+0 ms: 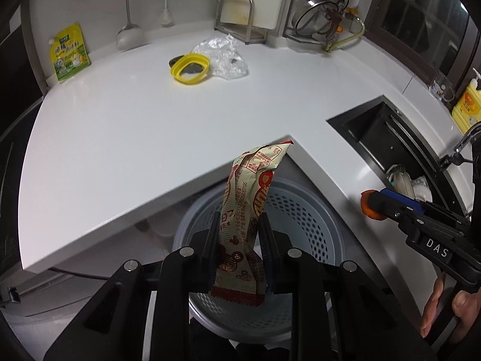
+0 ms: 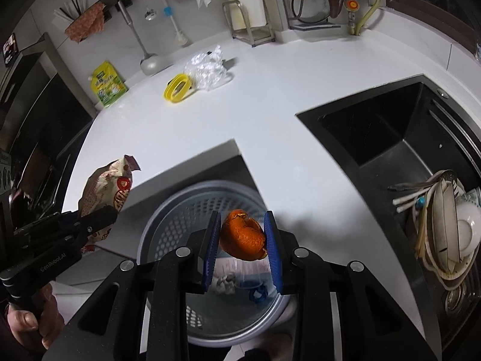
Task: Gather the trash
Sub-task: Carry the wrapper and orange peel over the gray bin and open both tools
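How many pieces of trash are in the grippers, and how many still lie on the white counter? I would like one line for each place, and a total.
Held in grippers: 2 (snack wrapper in left gripper, orange peel in right gripper)
Lying on counter: 2 (yellow ring, crumpled clear plastic)
Total: 4

A white bench (image 1: 126, 126) wraps round a black sink (image 2: 387, 138), where bowls and chopsticks (image 2: 445, 228) are stacked at the right end. A yellow-green seasoning pouch (image 1: 69, 52) leans against the back wall, with a ladle (image 1: 128, 34) and a brush (image 1: 166, 3) hanging nearby. A yellow soap bottle (image 1: 467, 105) stands beyond the sink beside a metal dish rack (image 1: 324, 9).
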`<state>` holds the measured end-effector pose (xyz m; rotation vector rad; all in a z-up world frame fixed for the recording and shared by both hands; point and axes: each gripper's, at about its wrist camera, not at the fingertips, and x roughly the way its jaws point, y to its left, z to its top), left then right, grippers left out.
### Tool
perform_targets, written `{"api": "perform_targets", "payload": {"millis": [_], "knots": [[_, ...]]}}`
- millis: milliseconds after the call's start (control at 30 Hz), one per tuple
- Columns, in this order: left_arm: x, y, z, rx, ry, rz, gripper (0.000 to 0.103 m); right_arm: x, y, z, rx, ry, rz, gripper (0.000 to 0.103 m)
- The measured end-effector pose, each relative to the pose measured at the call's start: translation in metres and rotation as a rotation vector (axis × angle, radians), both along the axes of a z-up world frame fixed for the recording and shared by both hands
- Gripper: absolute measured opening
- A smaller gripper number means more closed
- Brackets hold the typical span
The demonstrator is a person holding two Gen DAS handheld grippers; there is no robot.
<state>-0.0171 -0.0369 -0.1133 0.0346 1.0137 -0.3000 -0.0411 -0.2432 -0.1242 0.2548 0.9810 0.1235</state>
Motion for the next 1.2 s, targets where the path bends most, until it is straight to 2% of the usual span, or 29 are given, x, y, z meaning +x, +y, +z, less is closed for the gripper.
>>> {"api": "perform_targets", "payload": {"millis": [333, 733, 1067, 1100, 1133, 1167, 1200], "knots": [[-0.013, 0.006, -0.025, 0.047, 0.083, 0.04, 0.024, -0.01, 0.028, -0.013, 0.018, 0.025, 0.09, 0.029], [-0.017, 0.006, -0.024, 0.084, 0.079, 0.051, 0.027, -0.009, 0.034, -0.022, 0.045, 0.042, 0.109, 0.029], [-0.017, 0.005, -0.025, 0.07, 0.088, 0.052, 0.034, -0.009, 0.033, -0.026, 0.051, 0.054, 0.11, 0.029], [-0.017, 0.005, -0.025, 0.071, 0.088, 0.056, 0.04, -0.009, 0.032, -0.025, 0.052, 0.052, 0.11, 0.03], [-0.017, 0.006, -0.024, 0.071, 0.087, 0.06, 0.049, -0.009, 0.032, -0.025, 0.052, 0.051, 0.109, 0.037], [-0.017, 0.007, -0.024, 0.069, 0.083, 0.067, 0.051, -0.009, 0.031, -0.023, 0.054, 0.048, 0.104, 0.049], [-0.018, 0.009, -0.023, 0.065, 0.081, 0.072, 0.053, -0.011, 0.03, -0.022, 0.054, 0.04, 0.098, 0.055]]}}
